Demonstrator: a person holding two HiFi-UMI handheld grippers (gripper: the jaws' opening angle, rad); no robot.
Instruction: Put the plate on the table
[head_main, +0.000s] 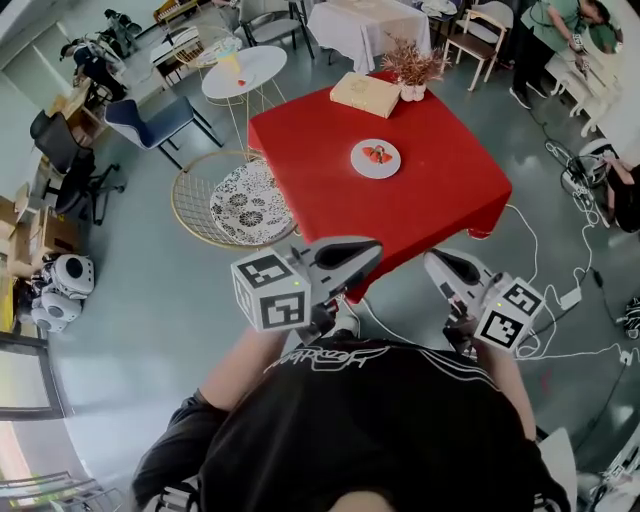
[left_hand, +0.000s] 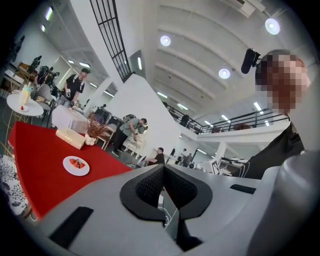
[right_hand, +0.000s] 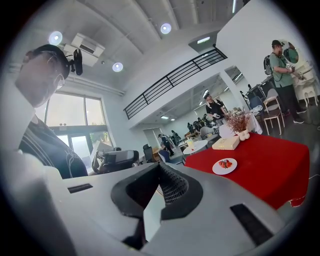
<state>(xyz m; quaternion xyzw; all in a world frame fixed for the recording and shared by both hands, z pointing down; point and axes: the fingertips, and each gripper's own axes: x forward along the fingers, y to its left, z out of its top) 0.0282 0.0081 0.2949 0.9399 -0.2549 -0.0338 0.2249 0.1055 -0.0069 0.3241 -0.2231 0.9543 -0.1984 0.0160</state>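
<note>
Left fingers: the dark ribbed fingers (left_hand: 147, 187) of the grey left gripper (left_hand: 164, 167) are clenched tip to tip, with nothing between them.
Right fingers: the matching dark fingers (right_hand: 175, 186) of the grey right gripper (right_hand: 160, 165) are likewise pressed together and carry nothing.
Grippers: both are held side by side in front of the person's black printed shirt (head_main: 370, 430), tips aimed toward the bench. The head view sets them over the grey floor (head_main: 150, 300) at the bench's near corner.
Plate: the small round white plate (head_main: 375, 174), with red pieces of food on it, sits flat near the middle of the bench. It is well apart from both grippers and touched by neither.
Bench: a square bench under a bright red cloth (head_main: 430, 200) that hangs over its edges.
Far end of the bench: a flat cream box (head_main: 365, 94) and, just beside it, dried brown twigs in small white pots (head_main: 412, 70), both beyond the plate.
Left of the bench: a round gold wire stand holding a black-and-white patterned disc (head_main: 242, 200), a round white side table (head_main: 244, 72) and a blue chair (head_main: 150, 118).
Right of the bench: white cables and a plug strip (head_main: 571, 297) trail over the floor.
Background: a person in a green top (head_main: 548, 25) stands at the far right.
</note>
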